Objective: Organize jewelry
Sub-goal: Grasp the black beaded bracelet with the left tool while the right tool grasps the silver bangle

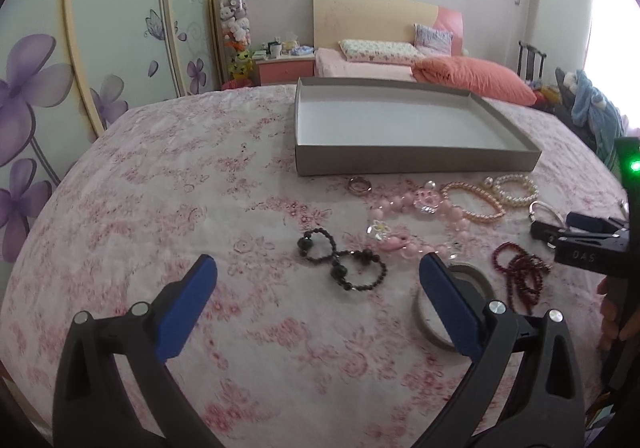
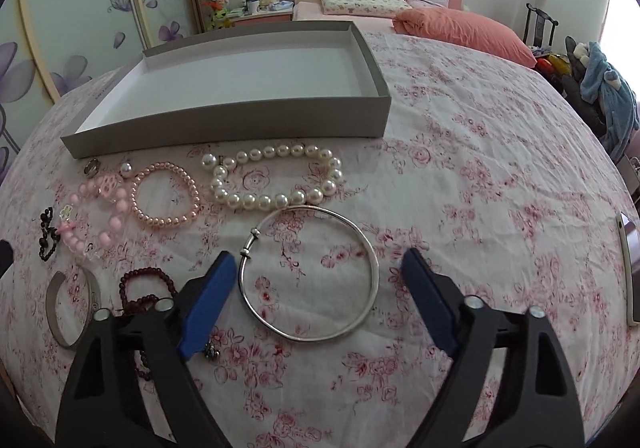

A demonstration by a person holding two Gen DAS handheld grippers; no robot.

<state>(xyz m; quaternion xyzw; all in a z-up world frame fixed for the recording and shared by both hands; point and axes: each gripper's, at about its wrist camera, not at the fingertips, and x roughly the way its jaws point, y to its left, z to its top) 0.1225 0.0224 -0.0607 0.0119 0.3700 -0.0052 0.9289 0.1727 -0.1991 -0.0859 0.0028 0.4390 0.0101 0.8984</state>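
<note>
Hovering wide, my right claw [image 2: 316, 268] straddles the silver bangle [image 2: 310, 274] on the bed; thin metal may slip from the pads. My left claw [image 1: 318, 272], also wide, risks snagging the black beads [image 1: 342, 264]. The grey box [image 2: 240, 119] holds nothing.

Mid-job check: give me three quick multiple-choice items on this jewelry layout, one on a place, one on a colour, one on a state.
1. Where does the silver bangle lie?
A. in the box
B. on the cloth between the right gripper's fingers
C. on the pillow

2. What colour is the beaded bracelet ahead of the left gripper?
A. black
B. green
C. yellow

3. How is the grey box?
A. full of pearls
B. lidded
C. open and empty

Answers: B, the bangle rests ahead of the open right gripper; A, its beads are black; C, only bare white floor shows.
</note>
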